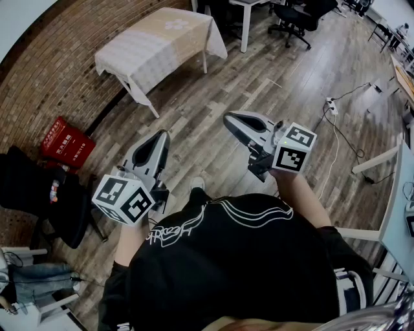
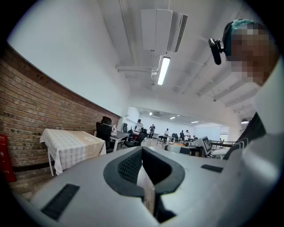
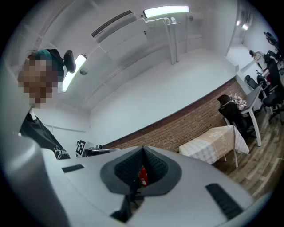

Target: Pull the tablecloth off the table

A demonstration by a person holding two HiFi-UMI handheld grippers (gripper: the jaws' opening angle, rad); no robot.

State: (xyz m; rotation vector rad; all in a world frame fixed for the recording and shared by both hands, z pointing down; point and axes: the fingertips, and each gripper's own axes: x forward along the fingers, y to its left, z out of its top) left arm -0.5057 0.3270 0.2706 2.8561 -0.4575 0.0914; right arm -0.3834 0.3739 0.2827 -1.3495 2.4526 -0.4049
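A cream and white checked tablecloth (image 1: 158,45) covers a small table by the brick wall at the head view's top. The same tablecloth (image 2: 73,148) shows at left in the left gripper view, and as the tablecloth (image 3: 213,144) at right in the right gripper view. My left gripper (image 1: 160,137) is shut and empty, held near the person's waist. My right gripper (image 1: 231,121) is also shut and empty. Both stand well short of the table. In the gripper views the left gripper (image 2: 142,153) and the right gripper (image 3: 143,153) have their tips together.
A red box (image 1: 65,142) lies on the wood floor by the wall. A dark chair with clothes (image 1: 39,194) stands at left. Office chairs (image 1: 297,19) and a white desk are beyond the table. A power strip (image 1: 331,106) with cables lies at right. Several people stand far off (image 2: 153,131).
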